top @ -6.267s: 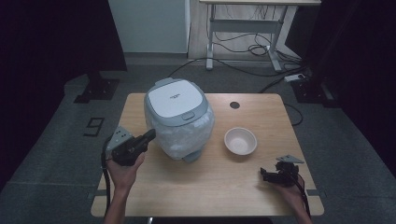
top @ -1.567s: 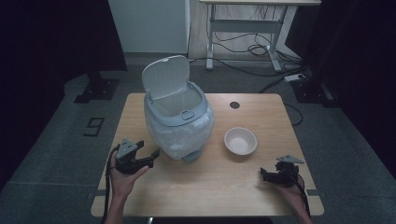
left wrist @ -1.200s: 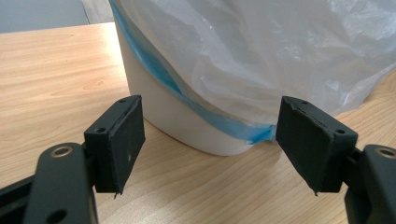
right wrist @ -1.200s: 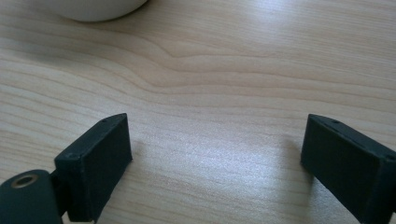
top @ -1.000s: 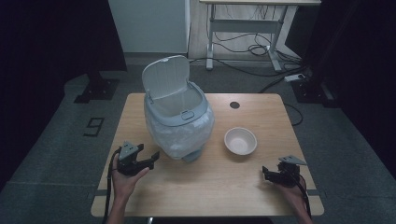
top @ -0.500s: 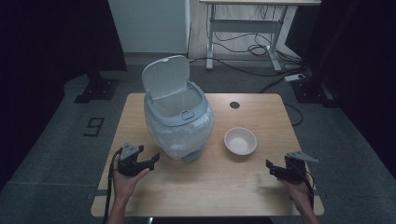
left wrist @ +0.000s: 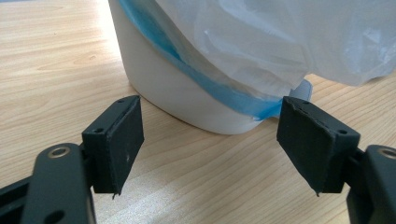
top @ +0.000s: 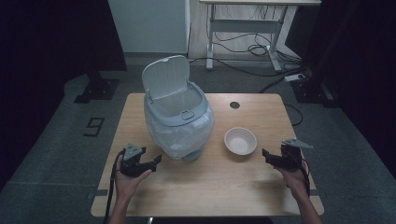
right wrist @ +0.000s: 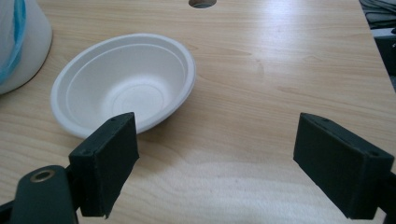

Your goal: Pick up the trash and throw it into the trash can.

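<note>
Bin [top: 177,116] lid now up; it was shut before. Our left claw [top: 148,163] pulled back near bin base, jaws wide, holding nothing. Our right claw [top: 270,156] just right of white bowl [top: 240,141], jaws wide, empty. We guess bowl goes next, maybe into bin.

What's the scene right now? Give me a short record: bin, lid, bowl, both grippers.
bin: white bin with a plastic liner, standing left of centre on the table
lid: lid raised, hinged at the back
bowl: white bowl, upright, looks empty, to the right of the bin, apart from it
left gripper: left gripper jaws open, pointing at the bin's base, holding nothing
right gripper: right gripper jaws open, pointing towards the bowl, not touching it
</note>
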Demonstrator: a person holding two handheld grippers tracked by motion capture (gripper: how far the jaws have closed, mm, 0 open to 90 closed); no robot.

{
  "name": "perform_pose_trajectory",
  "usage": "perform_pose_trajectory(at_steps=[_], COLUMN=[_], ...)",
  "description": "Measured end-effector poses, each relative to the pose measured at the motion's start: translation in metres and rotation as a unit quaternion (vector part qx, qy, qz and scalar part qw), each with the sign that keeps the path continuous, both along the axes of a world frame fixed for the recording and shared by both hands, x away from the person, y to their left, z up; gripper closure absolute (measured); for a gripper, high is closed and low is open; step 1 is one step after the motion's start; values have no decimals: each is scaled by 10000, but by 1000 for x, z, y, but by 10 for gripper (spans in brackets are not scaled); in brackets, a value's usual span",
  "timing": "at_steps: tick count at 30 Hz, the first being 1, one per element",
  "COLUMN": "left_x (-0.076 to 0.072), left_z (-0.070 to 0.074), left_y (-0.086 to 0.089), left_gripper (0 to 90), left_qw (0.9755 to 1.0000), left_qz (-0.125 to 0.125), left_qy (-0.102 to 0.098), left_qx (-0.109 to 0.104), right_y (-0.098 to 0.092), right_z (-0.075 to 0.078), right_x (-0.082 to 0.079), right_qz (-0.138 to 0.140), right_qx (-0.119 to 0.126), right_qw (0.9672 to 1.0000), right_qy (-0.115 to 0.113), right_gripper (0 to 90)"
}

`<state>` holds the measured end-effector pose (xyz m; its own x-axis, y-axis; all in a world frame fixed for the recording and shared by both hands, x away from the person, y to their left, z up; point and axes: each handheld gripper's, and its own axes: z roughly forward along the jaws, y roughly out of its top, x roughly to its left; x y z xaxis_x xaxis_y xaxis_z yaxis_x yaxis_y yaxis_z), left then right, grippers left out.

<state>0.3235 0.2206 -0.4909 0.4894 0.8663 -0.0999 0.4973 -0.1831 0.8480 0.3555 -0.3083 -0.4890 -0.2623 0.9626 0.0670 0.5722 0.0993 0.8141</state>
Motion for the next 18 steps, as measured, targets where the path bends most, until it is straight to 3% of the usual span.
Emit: perform_pose_trajectory(at_steps=[10, 18], left_x=[0, 0], left_z=[-1, -1], left_y=[-2, -2], left_gripper=[228, 230], left_qw=[10000, 10000], left_qz=[-46, -34], left_qy=[21, 41], left_qx=[25, 20], right_y=[13, 25], right_z=[3, -11], right_x=[29, 58], right_qz=[52, 121], right_qx=[-35, -178], right_qw=[9999, 9991], right_qy=[153, 363], right_gripper=[154, 195])
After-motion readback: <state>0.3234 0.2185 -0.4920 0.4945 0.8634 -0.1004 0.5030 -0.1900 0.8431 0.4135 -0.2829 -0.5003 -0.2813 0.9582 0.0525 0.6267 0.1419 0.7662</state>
